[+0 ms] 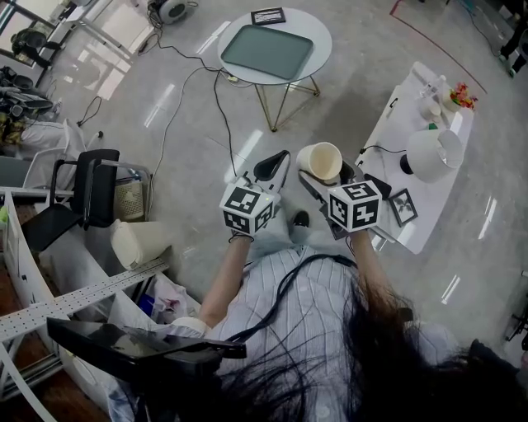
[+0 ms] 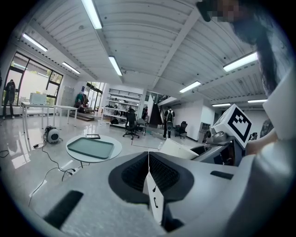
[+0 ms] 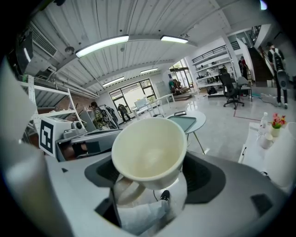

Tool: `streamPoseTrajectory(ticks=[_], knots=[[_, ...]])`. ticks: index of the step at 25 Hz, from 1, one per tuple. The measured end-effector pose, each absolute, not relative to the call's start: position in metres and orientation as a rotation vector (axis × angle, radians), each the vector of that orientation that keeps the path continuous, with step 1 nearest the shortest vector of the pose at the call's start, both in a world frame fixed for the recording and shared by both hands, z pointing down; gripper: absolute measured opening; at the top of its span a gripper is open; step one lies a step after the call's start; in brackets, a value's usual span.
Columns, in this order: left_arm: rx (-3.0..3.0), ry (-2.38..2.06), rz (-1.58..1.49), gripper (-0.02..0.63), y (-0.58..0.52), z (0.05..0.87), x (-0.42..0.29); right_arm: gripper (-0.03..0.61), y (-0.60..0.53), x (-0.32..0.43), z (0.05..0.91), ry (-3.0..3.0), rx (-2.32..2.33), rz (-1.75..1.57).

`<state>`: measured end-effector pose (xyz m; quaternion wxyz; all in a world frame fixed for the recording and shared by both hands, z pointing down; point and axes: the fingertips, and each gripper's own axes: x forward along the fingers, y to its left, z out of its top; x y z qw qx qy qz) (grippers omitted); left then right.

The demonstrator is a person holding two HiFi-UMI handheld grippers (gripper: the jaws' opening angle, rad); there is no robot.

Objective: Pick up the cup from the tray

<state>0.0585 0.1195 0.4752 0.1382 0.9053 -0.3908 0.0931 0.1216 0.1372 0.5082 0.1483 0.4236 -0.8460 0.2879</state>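
The right gripper (image 1: 330,175) is clenched on the cream cup (image 1: 320,161) and holds it in the air in front of the person. In the right gripper view the cup (image 3: 148,148) fills the gap between the jaws of the gripper (image 3: 150,181), its mouth tipped back toward the camera and its handle low at the left. The left gripper (image 1: 280,161) hangs just beside it. Its jaws are pressed together with nothing between them, as the left gripper view shows (image 2: 149,163).

The green tray (image 1: 266,51) lies on the round table (image 1: 318,37), well apart from the cup. The tray's far edge sits near a small dark frame (image 1: 268,16) at the table's rim. Between the grippers and that table the grey floor (image 1: 165,99) lies open, crossed only by a black cable (image 1: 216,107). To the right the edge of a long white table (image 1: 396,231) runs close beside the right gripper, and a black chair (image 1: 87,189) stands off to the left.
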Motion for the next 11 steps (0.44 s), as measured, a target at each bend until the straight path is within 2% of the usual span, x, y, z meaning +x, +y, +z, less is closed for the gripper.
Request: streamPoseTrajectory(ticks=[11], knots=[[2.620,-1.117,0.292,0.014,0.108,0.478,0.065,0.397,0.125,0.126,0.510,-2.431,1.219,0.843]])
